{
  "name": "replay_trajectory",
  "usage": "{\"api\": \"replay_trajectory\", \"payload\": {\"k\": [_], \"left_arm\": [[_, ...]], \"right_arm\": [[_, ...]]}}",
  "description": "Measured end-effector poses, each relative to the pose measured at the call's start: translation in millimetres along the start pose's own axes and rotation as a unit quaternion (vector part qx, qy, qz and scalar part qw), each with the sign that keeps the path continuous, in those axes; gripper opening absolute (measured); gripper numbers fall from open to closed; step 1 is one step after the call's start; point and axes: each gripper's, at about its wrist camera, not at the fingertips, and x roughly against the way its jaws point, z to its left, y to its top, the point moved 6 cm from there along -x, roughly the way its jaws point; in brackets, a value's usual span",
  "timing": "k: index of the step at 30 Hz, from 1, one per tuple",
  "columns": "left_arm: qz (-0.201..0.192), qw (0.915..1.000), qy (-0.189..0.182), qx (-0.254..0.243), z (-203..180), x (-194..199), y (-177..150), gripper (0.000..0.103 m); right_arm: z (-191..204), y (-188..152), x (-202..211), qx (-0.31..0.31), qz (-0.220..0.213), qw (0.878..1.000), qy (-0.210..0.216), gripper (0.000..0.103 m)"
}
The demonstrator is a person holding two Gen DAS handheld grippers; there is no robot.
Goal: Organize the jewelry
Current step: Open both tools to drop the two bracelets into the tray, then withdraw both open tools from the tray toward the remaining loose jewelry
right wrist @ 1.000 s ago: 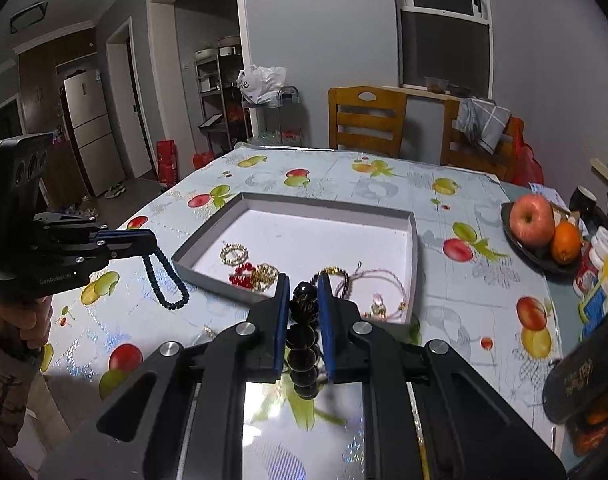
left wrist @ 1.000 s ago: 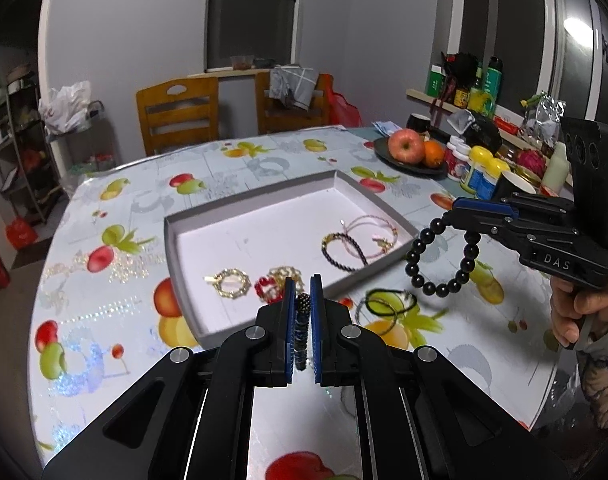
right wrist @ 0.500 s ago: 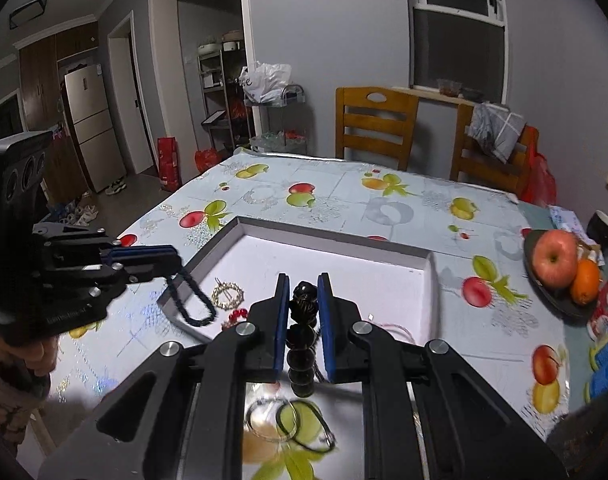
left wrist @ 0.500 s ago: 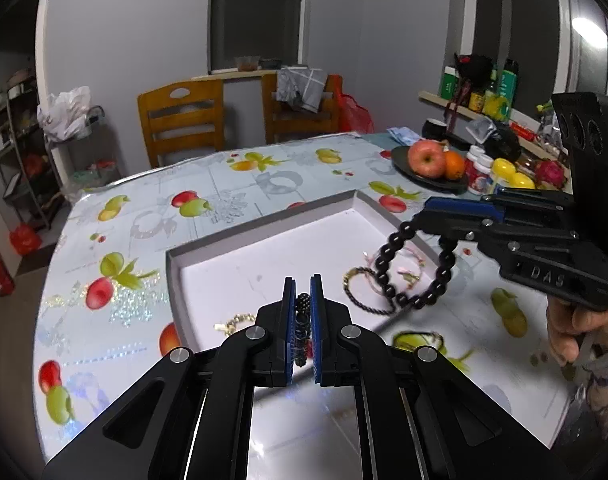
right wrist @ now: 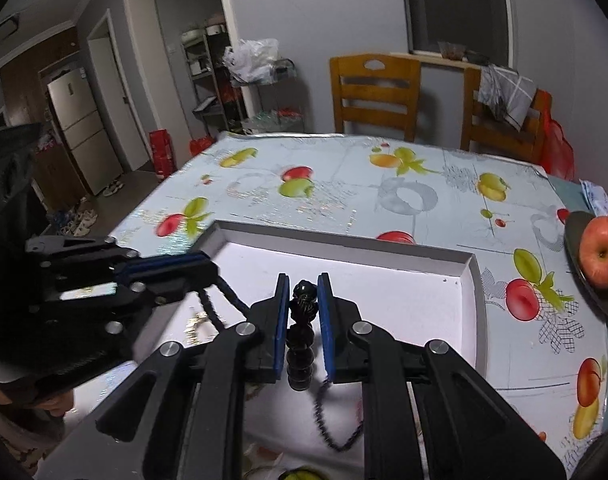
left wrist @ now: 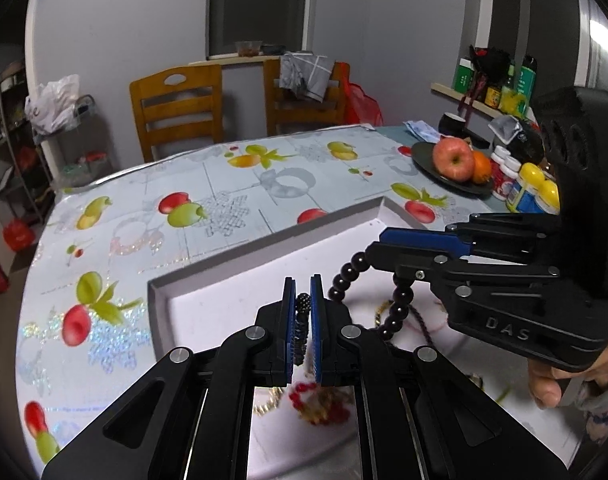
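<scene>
Both grippers over the tray (left wrist: 240,256), a shallow grey-rimmed tray with a white floor, sitting on the tabletop (left wrist: 208,184) with the fruit-print cloth.

Left gripper (left wrist: 303,312): jaws narrow, clamped on a thin bracelet of small dark beads (left wrist: 302,322). In the right wrist view the same bracelet (right wrist: 220,300) hangs as a loop from the left gripper (right wrist: 200,266), above the near-left part of the tray (right wrist: 344,244).

Right gripper (right wrist: 303,312): jaws narrow, pinching a bracelet of large dark round beads (right wrist: 301,344); the beads run in a column between the blue pads (right wrist: 281,320). In the left wrist view this large-bead bracelet (left wrist: 398,308) droops in a loop from the right gripper (left wrist: 378,246), which reaches in from the right, above the tray floor. Part of the right hand (left wrist: 552,380) shows beneath the gripper body.

On the tray floor, seen under the left gripper: a gold chain piece (left wrist: 268,402) and a red-and-gold bead piece (left wrist: 320,400), close together, blurred. Another gold piece and a dark cord lie under the hanging large beads; detail too poor to tell them apart.

Off the tray, well apart at far right: a dark plate (left wrist: 428,168) with an apple (left wrist: 453,159) and an orange (left wrist: 482,166), and yellow-capped jars (left wrist: 532,186) beside it. Two wooden chairs (left wrist: 178,106) at the far edge.
</scene>
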Motion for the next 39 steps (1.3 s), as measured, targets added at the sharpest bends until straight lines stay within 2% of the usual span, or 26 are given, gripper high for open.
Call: {"api": "replay_trajectory", "payload": {"k": [5, 12, 18, 24, 26, 27, 28, 29, 30, 39], "left_arm": [[0.015, 0.9997, 0.019, -0.006, 14, -24, -3, 0.008], [0.044, 0.9983, 0.036, 0.012, 42, -47, -20, 0.008], [0.064, 0.9955, 0.07, -0.002, 50, -58, -33, 0.008], [0.067, 0.9939, 0.087, -0.007, 53, -60, -39, 0.008], [0.065, 0.9936, 0.092, -0.004, 54, -59, -41, 0.019], [0.062, 0.9938, 0.093, -0.003, 55, -57, -41, 0.031], [0.059, 0.9939, 0.093, -0.004, 54, -56, -40, 0.045], [0.053, 0.994, 0.095, -0.008, 52, -53, -40, 0.052], [0.05, 0.994, 0.097, -0.011, 52, -51, -39, 0.062], [0.032, 0.9949, 0.096, 0.003, 51, -33, -43, 0.065]], "right_arm": [[-32, -5, -21, -0.023, 0.017, 0.999, -0.024, 0.014], [-69, -14, -36, -0.049, 0.032, 0.997, -0.045, 0.014], [-77, -23, -49, -0.052, 0.051, 0.996, -0.052, 0.014], [-78, -33, -53, -0.054, 0.059, 0.996, -0.048, 0.014], [-77, -33, -49, -0.052, 0.053, 0.996, -0.049, 0.02], [-77, -33, -48, -0.051, 0.051, 0.996, -0.049, 0.026], [-76, -33, -45, -0.05, 0.048, 0.996, -0.05, 0.042], [-75, -32, -43, -0.047, 0.044, 0.997, -0.05, 0.051], [-74, -32, -40, -0.043, 0.038, 0.997, -0.051, 0.051], [-63, -34, -11, -0.03, 0.009, 0.998, -0.053, 0.051]]}}
